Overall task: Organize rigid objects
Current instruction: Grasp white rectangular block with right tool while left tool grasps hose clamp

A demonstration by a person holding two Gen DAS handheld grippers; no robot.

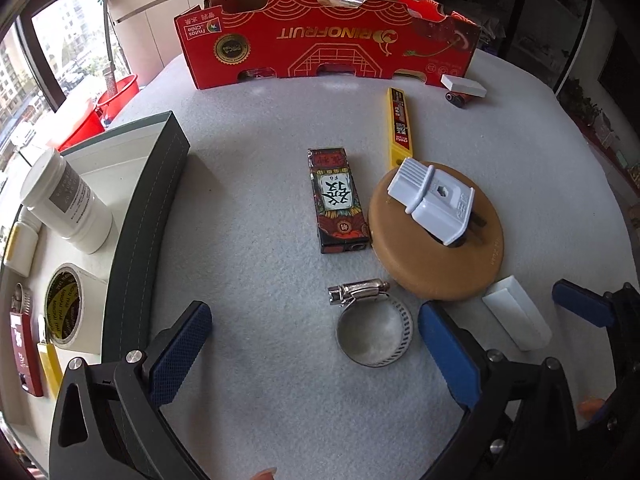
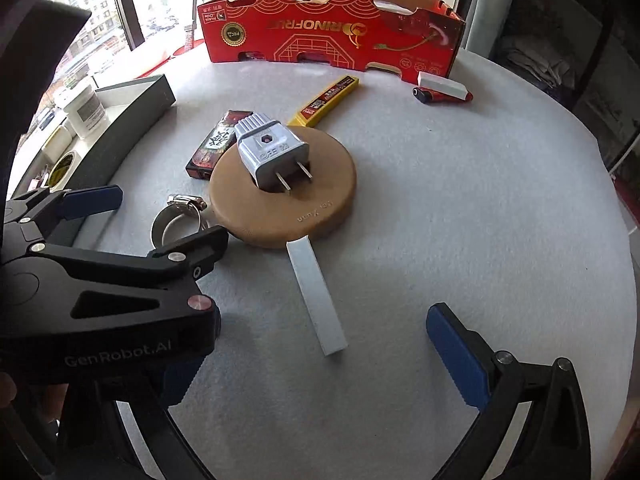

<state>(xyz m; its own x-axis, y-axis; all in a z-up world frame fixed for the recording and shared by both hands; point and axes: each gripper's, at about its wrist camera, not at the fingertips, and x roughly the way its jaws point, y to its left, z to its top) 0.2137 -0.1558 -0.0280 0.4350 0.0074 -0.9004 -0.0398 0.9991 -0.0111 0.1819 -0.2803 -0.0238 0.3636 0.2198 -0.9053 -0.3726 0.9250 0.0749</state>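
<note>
A steel hose clamp (image 1: 374, 320) lies on the white felt table between the fingers of my left gripper (image 1: 316, 356), which is open; the clamp is nearer its right finger. In the right wrist view the left gripper (image 2: 156, 220) straddles the same hose clamp (image 2: 176, 220). My right gripper (image 2: 320, 364) is open around the near end of a white bar (image 2: 316, 296) without touching it. A white plug (image 1: 434, 200) rests on a brown disc (image 1: 436, 264). Beside these lie a dark printed lighter box (image 1: 338, 200) and a yellow blade case (image 1: 398, 128).
A grey-walled tray (image 1: 140, 208) at the left holds a white bottle (image 1: 66, 200), a tape roll (image 1: 64, 308) and small items. A red cardboard box (image 1: 328, 40) stands at the back. A white block (image 1: 464, 86) and a red cylinder (image 1: 456, 98) lie at the back right.
</note>
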